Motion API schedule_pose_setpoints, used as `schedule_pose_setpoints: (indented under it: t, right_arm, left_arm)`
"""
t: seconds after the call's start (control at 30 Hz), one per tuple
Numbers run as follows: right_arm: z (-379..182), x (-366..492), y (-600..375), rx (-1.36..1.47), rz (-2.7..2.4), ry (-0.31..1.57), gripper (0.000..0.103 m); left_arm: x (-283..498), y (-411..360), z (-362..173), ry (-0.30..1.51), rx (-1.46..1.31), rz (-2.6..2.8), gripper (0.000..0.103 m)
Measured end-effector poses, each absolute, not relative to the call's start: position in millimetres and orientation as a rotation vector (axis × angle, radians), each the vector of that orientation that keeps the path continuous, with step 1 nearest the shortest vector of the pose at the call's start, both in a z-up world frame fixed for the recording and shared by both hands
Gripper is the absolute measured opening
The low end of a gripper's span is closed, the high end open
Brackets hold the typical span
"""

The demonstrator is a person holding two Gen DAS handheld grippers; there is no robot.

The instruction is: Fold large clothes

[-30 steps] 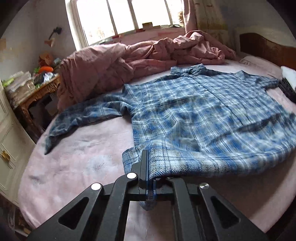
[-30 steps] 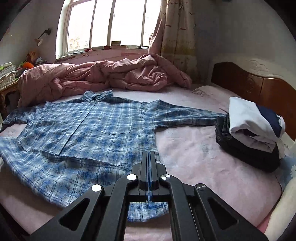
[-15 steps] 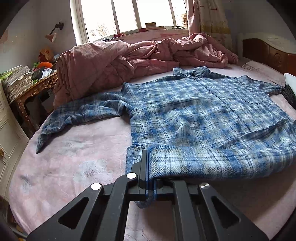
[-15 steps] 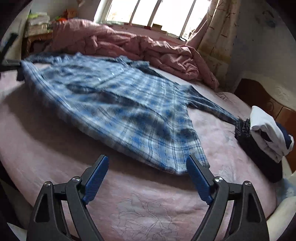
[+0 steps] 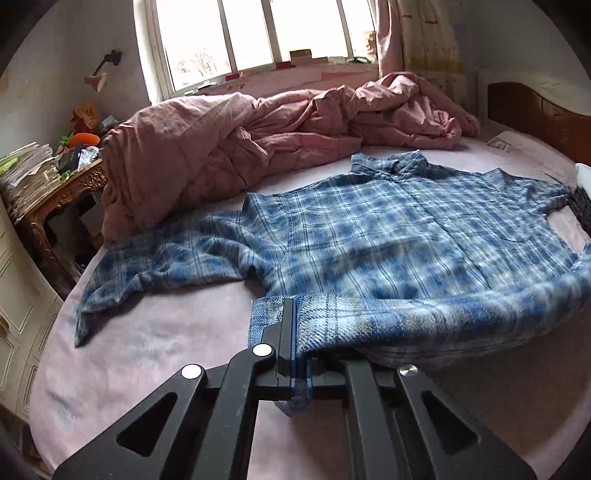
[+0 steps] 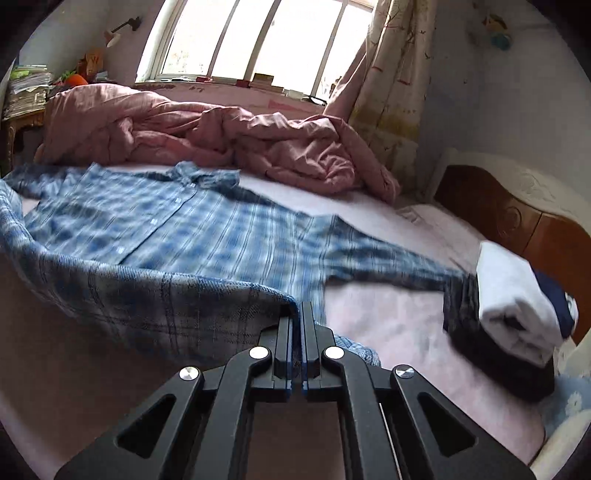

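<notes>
Left wrist view: a rumpled pink quilt (image 5: 258, 147) is heaped along the far side of the bed (image 5: 147, 350), under the window (image 5: 258, 33). A carved wooden side table (image 5: 55, 199) stacked with papers stands off the bed's left edge, and a wooden headboard (image 5: 535, 118) closes the right. The blue plaid shirt (image 5: 388, 229) lies front up on the pink sheet, collar toward the quilt and hem toward the camera, so its long axis runs away from the lens. One sleeve stretches flat to the left. The cloth looks like soft brushed flannel. The left gripper (image 5: 295, 350) has its jaws closed on the near left hem corner, which is lifted and curls back over itself.

Right wrist view: a stack of folded clothes (image 6: 517, 314), white over dark, sits near the headboard (image 6: 517, 221), and the shirt's (image 6: 184, 229) other sleeve reaches to touch it. A patterned curtain (image 6: 388, 92) hangs beside the window (image 6: 240, 40). The right gripper (image 6: 297, 339) is pinched tight on the right hem corner; the raised hem sags in a band leftward. Motion blur softens the fabric here, so the buttons down the placket are only just readable.
</notes>
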State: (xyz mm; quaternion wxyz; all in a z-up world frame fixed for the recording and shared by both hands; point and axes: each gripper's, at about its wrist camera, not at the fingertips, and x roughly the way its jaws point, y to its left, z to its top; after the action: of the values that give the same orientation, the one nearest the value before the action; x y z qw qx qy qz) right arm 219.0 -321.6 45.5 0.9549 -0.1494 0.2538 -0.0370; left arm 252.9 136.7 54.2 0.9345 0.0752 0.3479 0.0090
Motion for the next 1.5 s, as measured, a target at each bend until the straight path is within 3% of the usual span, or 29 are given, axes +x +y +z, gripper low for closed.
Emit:
schedule_pose_setpoints:
  t: [0.27,0.5,0.57,0.6,0.63,0.7,0.77,0.8,0.83,1.03,1.23,1.3,1.37,1.4,1.43,1.47,1.5]
  right_arm:
    - [26,314,-314,-0.317,-0.113,0.568,0.003]
    - [9,353,-321,-0.256,-0.073,0.619,0.004]
    - [8,352,-326,-0.23,-0.038,0.622,0.004]
    - [8,351,-330,-0.219,-0.018,0.623,0.005]
    - [7,349,-335,-0.205,-0.003,0.625,0.01]
    - [8,346,-350,-0.144,0.011,0.635,0.028]
    - [12,344,-365,-0.069,0.013,0.642,0.085]
    - [13,342,-371,-0.041,0.021,0.651,0.092]
    - [17,339,-379,-0.011,0.029,0.65,0.092]
    - [37,316,-430,0.14,-0.03,0.617,0.093]
    - [11,339,-449,0.253,0.072,0.794,0.093]
    - [-13,350,-442,0.275,0.144,0.946,0.092]
    - [-22,349,-429,0.198,0.111,0.978,0.086]
    - [-20,347,-423,0.161,0.117,0.964,0.082]
    - [-19,345,-419,0.145,0.131,0.952,0.06]
    - [-17,344,-416,0.151,0.139,0.939,0.022]
    - [-17,344,-416,0.162,0.132,0.93,0.01]
  left_arm:
    - [348,146,10,0.912,0.163,0.014,0.004]
    - [346,155,-11,0.869,0.124,-0.018,0.007]
    - [334,157,-12,0.819,0.144,-0.037,0.013]
    - [333,161,-11,0.818,0.134,-0.043,0.024]
    - [331,165,-8,0.819,0.107,-0.047,0.043]
    - [324,176,1,0.79,0.045,-0.05,0.063]
    - [317,184,6,0.79,0.025,-0.055,0.065]
    - [313,186,7,0.797,0.023,-0.058,0.065]
    - [309,189,7,0.798,0.014,-0.06,0.065]
    - [292,202,-10,0.863,-0.104,-0.071,0.068]
    - [294,205,-27,0.935,-0.238,-0.118,0.068]
    - [290,206,-27,0.937,-0.246,-0.123,0.064]
    - [283,207,-24,0.939,-0.274,-0.157,0.051]
    - [279,208,-24,0.943,-0.294,-0.174,0.033]
    - [276,208,-23,0.94,-0.301,-0.176,0.011]
    - [272,208,-22,0.924,-0.278,-0.146,0.005]
    - [269,206,-18,0.903,-0.242,-0.121,0.004]
